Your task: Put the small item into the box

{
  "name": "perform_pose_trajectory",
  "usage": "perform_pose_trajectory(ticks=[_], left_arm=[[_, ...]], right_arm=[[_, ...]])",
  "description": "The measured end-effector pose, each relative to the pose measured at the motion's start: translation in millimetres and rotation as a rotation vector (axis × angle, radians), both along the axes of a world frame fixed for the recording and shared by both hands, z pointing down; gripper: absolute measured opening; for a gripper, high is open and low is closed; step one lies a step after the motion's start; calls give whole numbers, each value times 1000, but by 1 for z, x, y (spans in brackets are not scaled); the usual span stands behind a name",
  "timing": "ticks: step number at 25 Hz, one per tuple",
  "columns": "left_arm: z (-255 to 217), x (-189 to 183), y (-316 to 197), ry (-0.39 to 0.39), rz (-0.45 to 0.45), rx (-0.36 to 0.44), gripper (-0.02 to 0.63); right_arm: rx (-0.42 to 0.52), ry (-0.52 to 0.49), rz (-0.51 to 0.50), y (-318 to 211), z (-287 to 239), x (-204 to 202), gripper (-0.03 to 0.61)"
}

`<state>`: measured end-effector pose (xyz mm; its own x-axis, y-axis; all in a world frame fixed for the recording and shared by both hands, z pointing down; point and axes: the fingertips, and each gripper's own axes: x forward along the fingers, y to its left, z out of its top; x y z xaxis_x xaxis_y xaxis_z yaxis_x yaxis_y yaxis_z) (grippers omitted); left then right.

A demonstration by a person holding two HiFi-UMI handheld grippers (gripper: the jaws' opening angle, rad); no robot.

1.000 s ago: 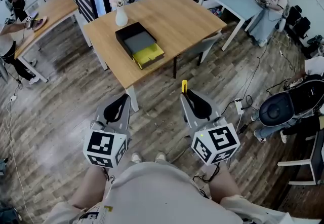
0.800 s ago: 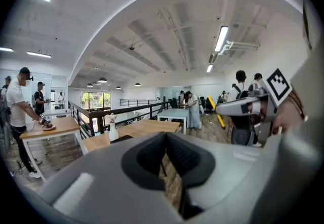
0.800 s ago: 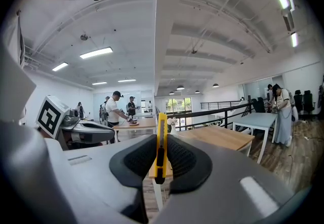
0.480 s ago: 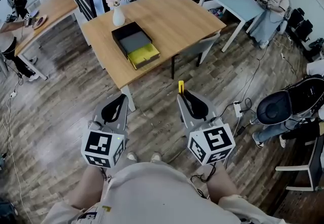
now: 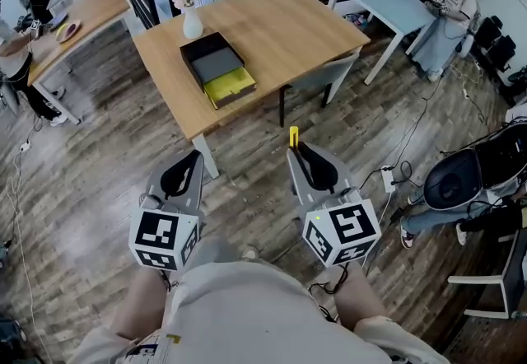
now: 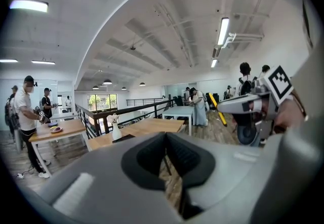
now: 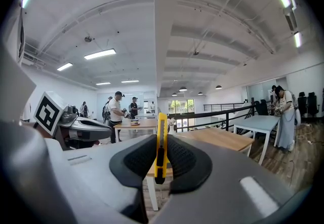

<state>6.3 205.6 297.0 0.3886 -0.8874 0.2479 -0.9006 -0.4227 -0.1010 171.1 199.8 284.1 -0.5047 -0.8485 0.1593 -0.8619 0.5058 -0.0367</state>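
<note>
My right gripper point(image 5: 301, 150) is shut on a slim yellow utility knife point(image 5: 294, 137) that sticks up from its jaws; the right gripper view shows the knife point(image 7: 161, 142) clamped upright between the black pads. My left gripper point(image 5: 196, 158) is shut with nothing in it, and its pads meet in the left gripper view. The box point(image 5: 216, 67) is black with a grey inside and a yellow tray pulled out at its near end. It lies on the wooden table point(image 5: 280, 25) ahead, well beyond both grippers, which hang over the floor in front of my body.
A white vase point(image 5: 192, 23) with flowers stands just behind the box. A grey chair point(image 5: 326, 74) is tucked at the table's near right side. A pale blue table point(image 5: 387, 0) stands at the right, another wooden table point(image 5: 78, 12) at the left, with people nearby. Cables and a dark bag point(image 5: 457, 177) lie on the floor at right.
The view has crept forward a little: the table and box sit slightly nearer and more to the left. Both grippers hold the same pose, with the knife still clamped.
</note>
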Motion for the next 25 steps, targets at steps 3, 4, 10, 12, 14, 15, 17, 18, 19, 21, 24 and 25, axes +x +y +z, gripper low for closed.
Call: perform_pose_trajectory(ticks=[3, 4, 10, 12, 14, 15, 17, 18, 19, 21, 24, 25], left_arm=[[-2, 6, -3, 8, -2, 5, 3], [-3, 7, -4, 6, 0, 7, 3], [3, 14, -10, -18, 15, 4, 3], [7, 16, -14, -20, 24, 1, 3], [9, 18, -18, -13, 33, -1, 3], [10, 19, -21, -13, 36, -1, 3], [12, 18, -27, -17, 40, -3, 3], [13, 17, -31, -22, 42, -4, 3], [14, 17, -35, -28, 45, -6, 3], [17, 17, -44, -38, 53, -11, 3], [21, 16, -59, -38, 64, -13, 3], [22, 14, -65, -35, 65, -12, 3]], right_arm=[[3, -3, -3, -1, -1, 7, 63], [5, -5, -2, -1, -2, 8, 63], [-1, 3, -6, -6, 3, 9, 63], [-3, 8, -8, -10, 6, 9, 63], [-5, 9, -7, -14, 8, 9, 63], [-5, 10, -8, -17, 9, 9, 63], [-7, 13, -17, -21, 10, 5, 63], [-9, 16, -25, -24, 10, 2, 63], [-10, 20, -34, -28, 11, -1, 63], [-12, 29, -45, -37, 15, -6, 63], [-17, 30, -52, -54, 20, -13, 63], [-18, 28, -53, -61, 21, -16, 63]])
